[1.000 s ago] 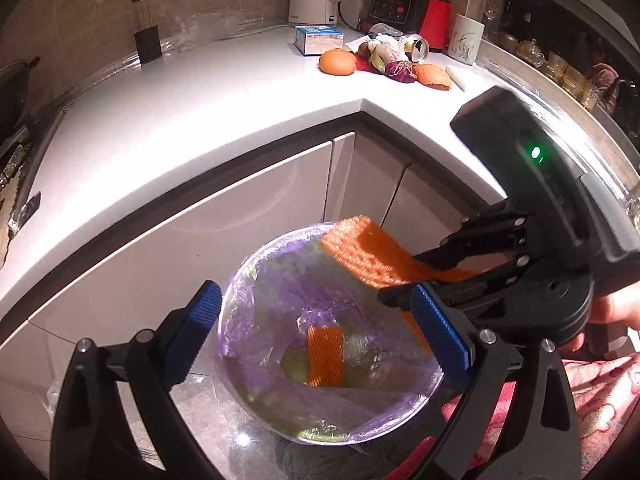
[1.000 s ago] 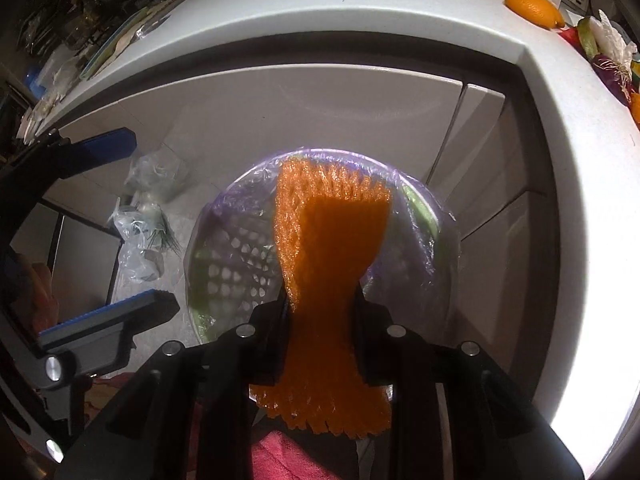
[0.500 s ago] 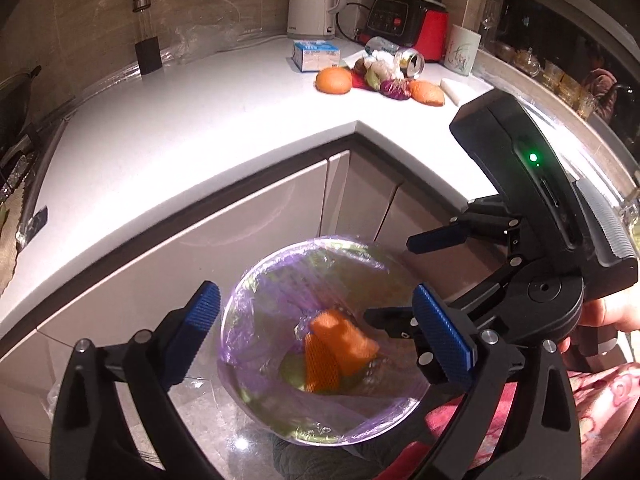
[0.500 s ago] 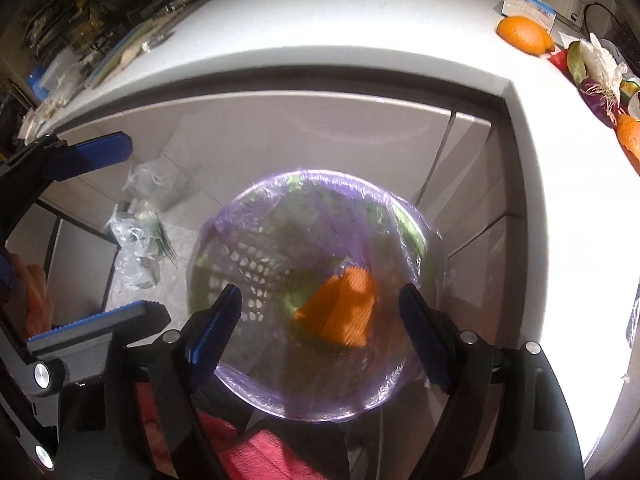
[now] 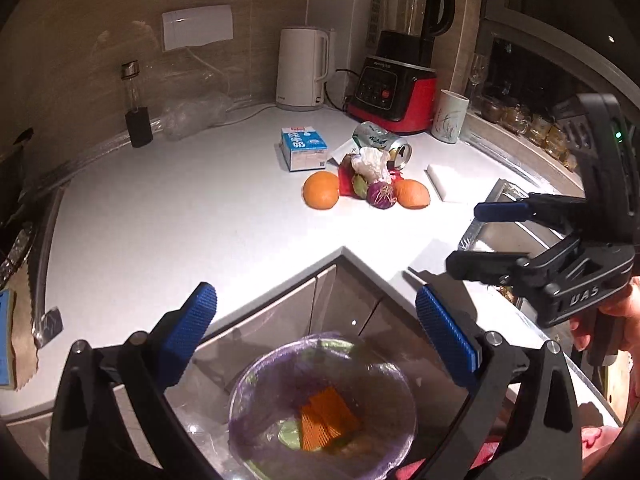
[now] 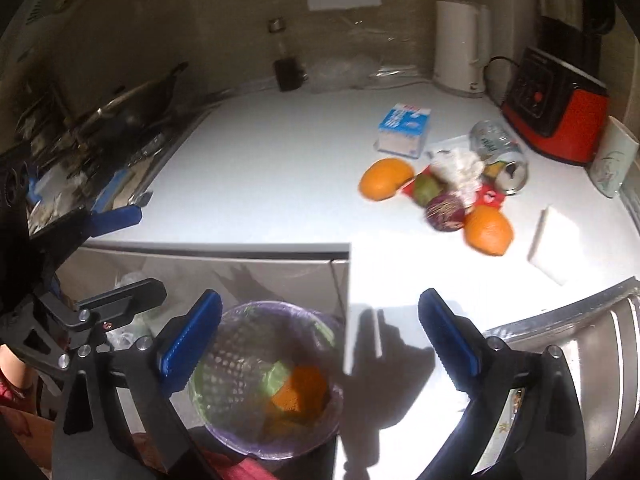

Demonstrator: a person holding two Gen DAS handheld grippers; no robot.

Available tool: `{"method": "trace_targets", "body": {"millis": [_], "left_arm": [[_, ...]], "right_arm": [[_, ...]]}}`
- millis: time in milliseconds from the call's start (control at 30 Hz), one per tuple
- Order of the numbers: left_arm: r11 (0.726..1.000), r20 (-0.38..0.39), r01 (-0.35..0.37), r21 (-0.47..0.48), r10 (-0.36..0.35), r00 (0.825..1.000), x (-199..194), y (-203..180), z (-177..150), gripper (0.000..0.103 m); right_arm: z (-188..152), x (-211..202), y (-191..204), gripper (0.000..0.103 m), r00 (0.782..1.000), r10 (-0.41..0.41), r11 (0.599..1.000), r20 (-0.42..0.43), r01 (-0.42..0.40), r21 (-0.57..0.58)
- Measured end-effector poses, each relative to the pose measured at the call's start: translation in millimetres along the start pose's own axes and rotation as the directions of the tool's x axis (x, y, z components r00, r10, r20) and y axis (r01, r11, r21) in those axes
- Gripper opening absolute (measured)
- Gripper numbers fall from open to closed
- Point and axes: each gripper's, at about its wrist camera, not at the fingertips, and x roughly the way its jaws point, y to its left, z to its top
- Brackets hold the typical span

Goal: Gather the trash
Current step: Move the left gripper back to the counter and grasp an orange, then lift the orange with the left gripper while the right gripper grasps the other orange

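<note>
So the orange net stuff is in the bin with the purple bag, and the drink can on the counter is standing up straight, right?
Almost. The orange foam net is in the bin with the purple bag, but the drink can is not standing up. It lies tipped on its side on the counter, open end facing the front. The left wrist view shows it clearly.

From my remote station, legible markings are few. In the left wrist view I read the embossed letters "UAS" on the black body of the right gripper (image 5: pixel 472 240). The blender (image 5: pixel 394 88) at the back of the tabletop (image 5: pixel 180 220) carries a small white brand word above its control panel; I see it as lettering but cannot resolve the characters. The blue-and-white carton (image 5: pixel 303 148) bears printed text and a red band on top, too small to read. The tipped drink can (image 5: pixel 380 142) shows green print, also unreadable. The right wrist view is blurred and gives me no legible text.
</note>
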Motion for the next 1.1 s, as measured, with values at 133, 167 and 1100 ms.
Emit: {"method": "trace_targets", "body": {"millis": [133,167,1100], "left_arm": [[0.999,0.013,0.024,0.025,-0.024,1.0,37,-11,32,0.095],[0.999,0.015,0.033,0.027,-0.034,0.999,48,-13,39,0.095],[0.997,-0.162,0.078,0.02,-0.074,0.984,242,7,96,0.031]], "right_arm": [[13,-18,-38,0.101,0.992,-0.114,0.993,0.05,0.112,0.042],[15,-20,-51,0.101,0.989,-0.134,0.99,0.056,0.131,0.05],[22,13,-161,0.101,0.963,-0.268,0.946,-0.016,0.267,0.185]]}}
